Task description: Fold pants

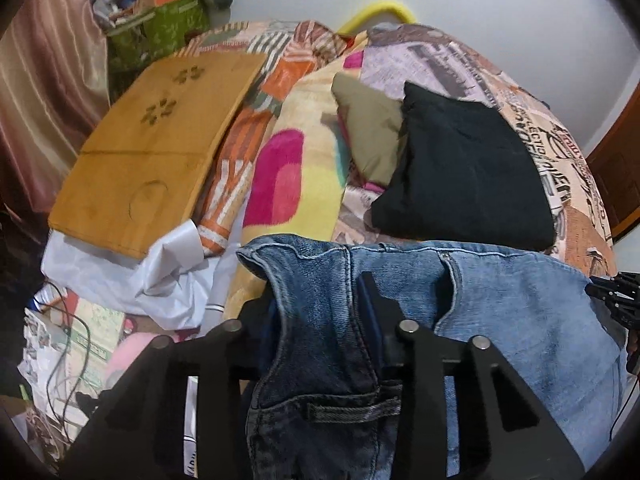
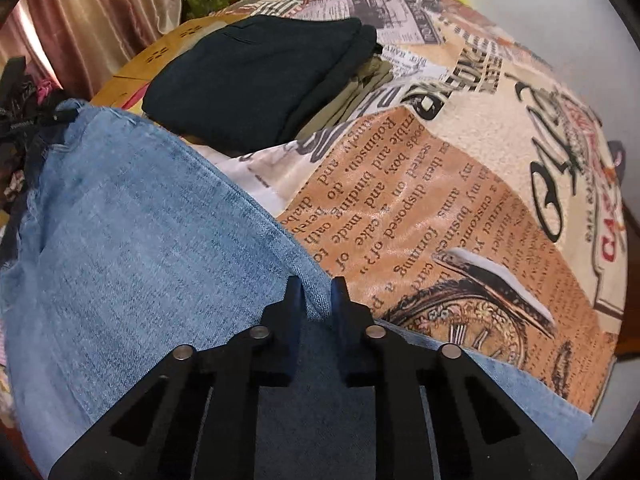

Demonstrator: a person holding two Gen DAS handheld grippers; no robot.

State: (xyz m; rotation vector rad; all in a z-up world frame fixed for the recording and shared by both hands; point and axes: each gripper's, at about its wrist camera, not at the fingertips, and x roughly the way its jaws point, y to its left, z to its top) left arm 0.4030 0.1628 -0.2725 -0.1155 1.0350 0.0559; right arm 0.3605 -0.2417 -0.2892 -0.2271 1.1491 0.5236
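Note:
Blue jeans [image 1: 520, 312] hang stretched between my two grippers above the bed. My left gripper [image 1: 320, 308] is shut on the jeans at the waistband end; a belt loop [image 1: 352, 410] and dark denim drape between its fingers [image 1: 374, 300]. My right gripper [image 2: 316, 300] is shut on a fold of the lighter denim [image 2: 140, 240], with cloth pinched between its fingertips [image 2: 340, 296]. The right gripper shows at the far right edge of the left wrist view [image 1: 616, 296]. The left gripper shows at the upper left of the right wrist view [image 2: 24, 120].
The bed has a newspaper-print cover [image 2: 460, 200]. A folded black garment [image 1: 468, 168] lies on an olive one [image 1: 372, 128] beyond the jeans. A wooden lap tray [image 1: 152, 148], a pink-and-yellow blanket [image 1: 296, 168], white cloth [image 1: 168, 272] and clutter [image 1: 156, 8] lie to the left.

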